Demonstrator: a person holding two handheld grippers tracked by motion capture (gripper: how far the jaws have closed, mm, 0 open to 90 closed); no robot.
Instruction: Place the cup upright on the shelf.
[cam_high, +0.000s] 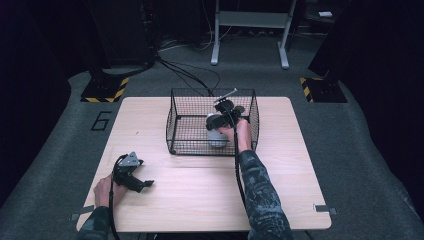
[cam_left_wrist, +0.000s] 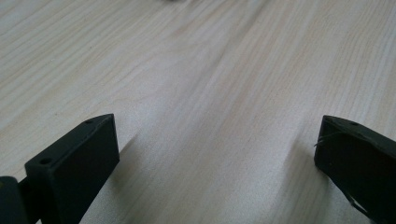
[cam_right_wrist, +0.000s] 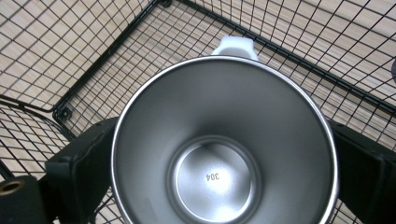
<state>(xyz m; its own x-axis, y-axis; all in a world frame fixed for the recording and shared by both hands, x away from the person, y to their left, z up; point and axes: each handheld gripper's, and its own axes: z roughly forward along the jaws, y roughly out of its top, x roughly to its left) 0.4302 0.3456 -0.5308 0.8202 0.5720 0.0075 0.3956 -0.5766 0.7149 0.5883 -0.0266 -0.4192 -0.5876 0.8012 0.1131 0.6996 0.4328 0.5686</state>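
A steel mug with a white outside and a white handle stands upright inside the black wire basket at the table's far middle. My right gripper reaches into the basket from above. One black jaw presses on each side of the mug, so it is shut on it. The mug is empty, with "304" stamped on its bottom. My left gripper rests low over the bare wood at the front left. In the left gripper view its jaws stand wide apart, open, with nothing between them.
The light wooden table has its front edge near the person's forearms. The basket's wire walls close around the mug on all sides. Cables, a metal frame and striped floor plates lie beyond the table.
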